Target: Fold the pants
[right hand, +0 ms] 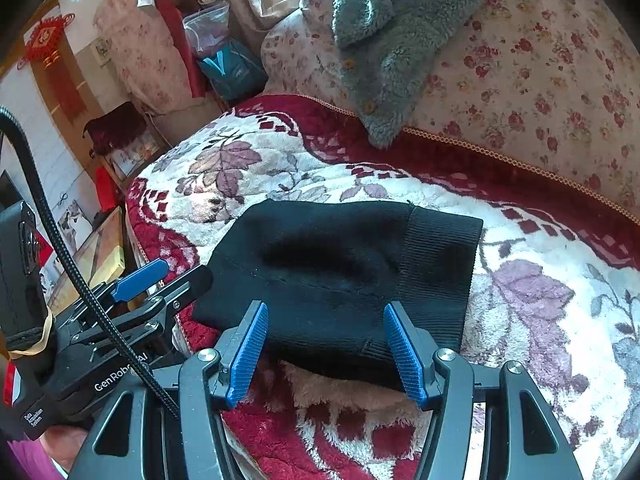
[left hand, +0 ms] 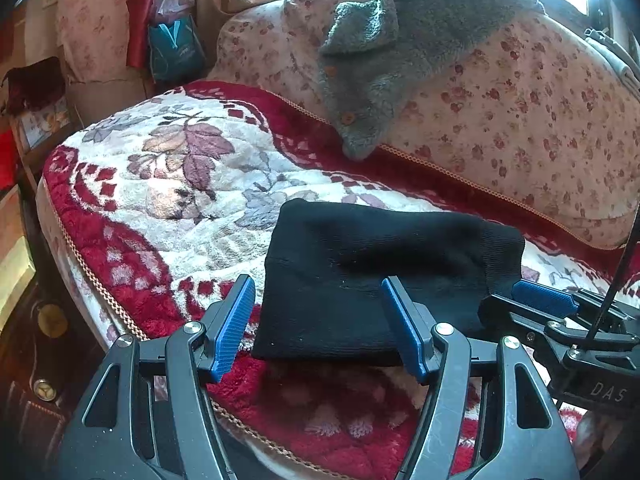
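Black knit pants (left hand: 372, 276) lie folded into a compact rectangle on the red and white floral blanket (left hand: 160, 184), ribbed waistband to the right (right hand: 440, 264). My left gripper (left hand: 320, 328) hovers open at the near left edge of the pants, blue pads wide apart with nothing between them. My right gripper (right hand: 326, 350) stands open at the pants' (right hand: 328, 272) near edge, pads apart and not pressing the cloth. The right gripper's blue fingertip (left hand: 544, 298) shows at the right in the left wrist view; the left gripper's fingertip (right hand: 140, 278) shows at the left in the right wrist view.
A grey fleece garment (left hand: 400, 48) with buttons drapes over a floral cushion (left hand: 520, 120) behind the blanket. A teal bag (left hand: 176, 48) and a plastic bag stand at the back left. The bed's edge (left hand: 92, 276) drops off on the left. A hand (right hand: 60, 448) holds the left gripper.
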Available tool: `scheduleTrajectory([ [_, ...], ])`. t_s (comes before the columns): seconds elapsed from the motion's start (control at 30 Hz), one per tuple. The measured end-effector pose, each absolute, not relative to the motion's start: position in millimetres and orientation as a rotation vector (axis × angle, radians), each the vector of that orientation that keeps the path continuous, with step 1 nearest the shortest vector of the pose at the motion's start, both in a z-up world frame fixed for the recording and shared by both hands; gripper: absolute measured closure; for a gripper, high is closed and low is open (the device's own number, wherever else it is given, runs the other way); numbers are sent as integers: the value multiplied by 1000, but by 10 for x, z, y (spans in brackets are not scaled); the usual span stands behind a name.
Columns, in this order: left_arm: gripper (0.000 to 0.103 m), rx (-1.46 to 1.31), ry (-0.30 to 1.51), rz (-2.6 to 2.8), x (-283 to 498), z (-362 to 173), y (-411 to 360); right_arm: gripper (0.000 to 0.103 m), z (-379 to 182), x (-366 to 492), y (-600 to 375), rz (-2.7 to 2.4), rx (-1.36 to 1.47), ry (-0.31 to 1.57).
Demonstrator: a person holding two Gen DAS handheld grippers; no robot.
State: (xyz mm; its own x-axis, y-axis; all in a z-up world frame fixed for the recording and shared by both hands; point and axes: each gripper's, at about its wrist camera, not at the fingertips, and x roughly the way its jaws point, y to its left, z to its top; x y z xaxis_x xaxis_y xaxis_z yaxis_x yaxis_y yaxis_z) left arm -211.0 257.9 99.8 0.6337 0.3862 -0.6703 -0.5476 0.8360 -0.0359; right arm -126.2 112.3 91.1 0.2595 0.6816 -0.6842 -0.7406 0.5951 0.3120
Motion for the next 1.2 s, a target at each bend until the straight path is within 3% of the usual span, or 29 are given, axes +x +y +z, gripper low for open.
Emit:
scheduleTrajectory([
  [1.2,37,-195,701,587,-2007,952,2548,45,784,-1169,1169,970,-50,915],
])
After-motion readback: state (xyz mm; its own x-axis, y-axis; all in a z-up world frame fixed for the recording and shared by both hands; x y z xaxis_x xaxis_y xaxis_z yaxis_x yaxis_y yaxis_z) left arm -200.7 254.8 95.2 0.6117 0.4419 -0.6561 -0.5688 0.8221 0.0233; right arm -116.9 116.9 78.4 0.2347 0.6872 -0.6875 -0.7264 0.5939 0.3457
